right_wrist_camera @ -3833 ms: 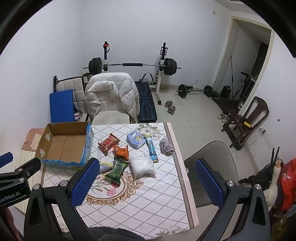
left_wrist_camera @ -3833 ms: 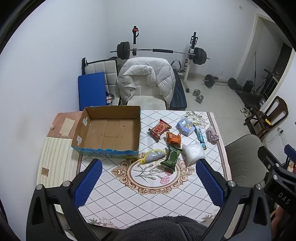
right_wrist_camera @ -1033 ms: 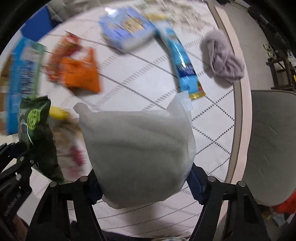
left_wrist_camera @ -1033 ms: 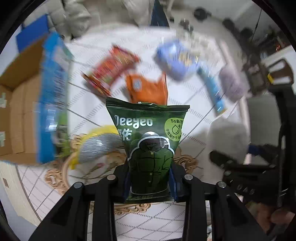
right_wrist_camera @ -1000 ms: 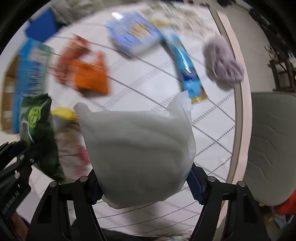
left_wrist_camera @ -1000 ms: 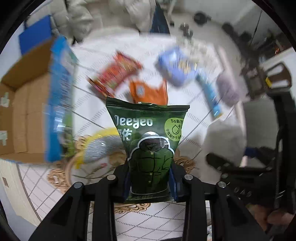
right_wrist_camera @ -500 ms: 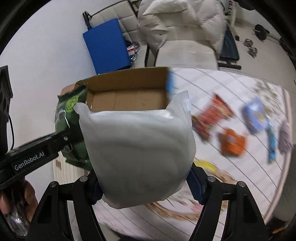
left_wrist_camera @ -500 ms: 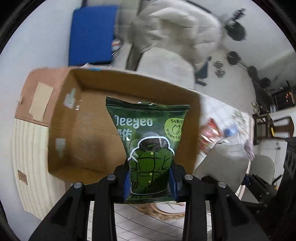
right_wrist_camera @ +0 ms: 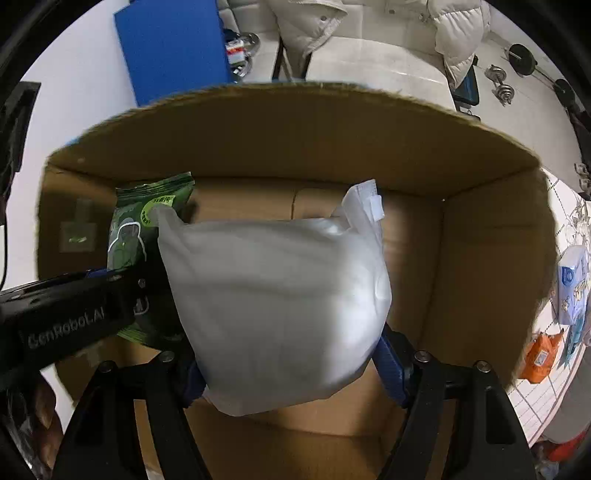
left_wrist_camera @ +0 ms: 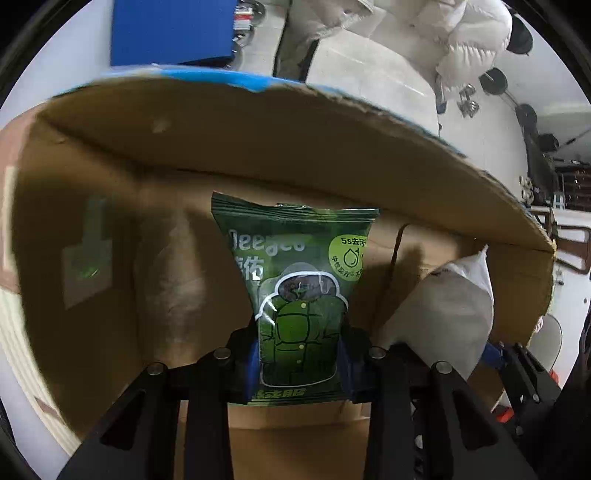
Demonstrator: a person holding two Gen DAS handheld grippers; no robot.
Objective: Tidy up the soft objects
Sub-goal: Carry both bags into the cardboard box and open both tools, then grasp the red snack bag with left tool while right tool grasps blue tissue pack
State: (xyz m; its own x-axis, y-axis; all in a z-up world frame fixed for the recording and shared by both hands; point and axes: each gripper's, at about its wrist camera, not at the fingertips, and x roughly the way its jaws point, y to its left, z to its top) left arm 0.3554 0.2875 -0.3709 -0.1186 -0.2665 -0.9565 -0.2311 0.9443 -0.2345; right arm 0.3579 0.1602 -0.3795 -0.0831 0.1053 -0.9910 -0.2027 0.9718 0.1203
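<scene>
Soft packets hang in both grippers over the open cardboard box, whose brown floor and walls fill most of each view. The left gripper is clamped tight on the lower part of a green pouch, its blue pads pressing the pouch from both sides. The pouch stands upright at the middle of the left wrist view and bears white lettering reading "Jeeyeo" across the top, large Chinese characters beneath it, a light green circle at its 2 o'clock corner with "5s" and a droplet mark, and a drawing of a green puffer jacket outlined in white. A blue printed edge runs along the box's far rim at 12 o'clock.

The right gripper grips a plump white bag with its jaws standing wide around the bag's bulk; the bag has a folded white tab at its 1 o'clock corner and no writing that can be read. In the right wrist view the left tool's black arm crosses in from 9 o'clock, printed "GenRobot.AI", with the green pouch just beside the white bag. At 3 o'clock, outside the box, a light blue packet and an orange packet lie on the patterned tablecloth. A white puffer jacket drapes a chair at 12 o'clock.
</scene>
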